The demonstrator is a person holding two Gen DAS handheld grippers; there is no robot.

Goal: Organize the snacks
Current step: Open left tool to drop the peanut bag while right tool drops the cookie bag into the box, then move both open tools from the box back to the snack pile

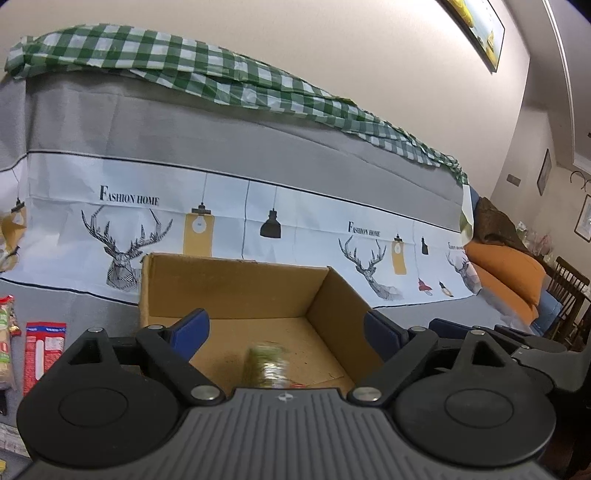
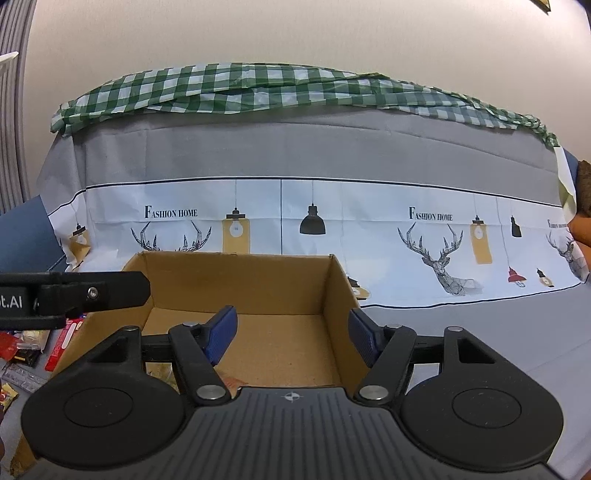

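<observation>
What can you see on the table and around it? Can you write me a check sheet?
Surface: grey cloth with a band of deer and lamp prints.
Job's things: open cardboard box; a blurred greenish snack packet low inside it; red and white snack packets lie left of the box.
Clutter: more small wrappers at the far left.
Grippers: left gripper has open jaws, nothing between the pads; right gripper has open jaws, empty; both over the box.
Cables: nothing seen.
Surroundings: green checked cloth on top, cream wall, orange cushions, a framed picture.
</observation>
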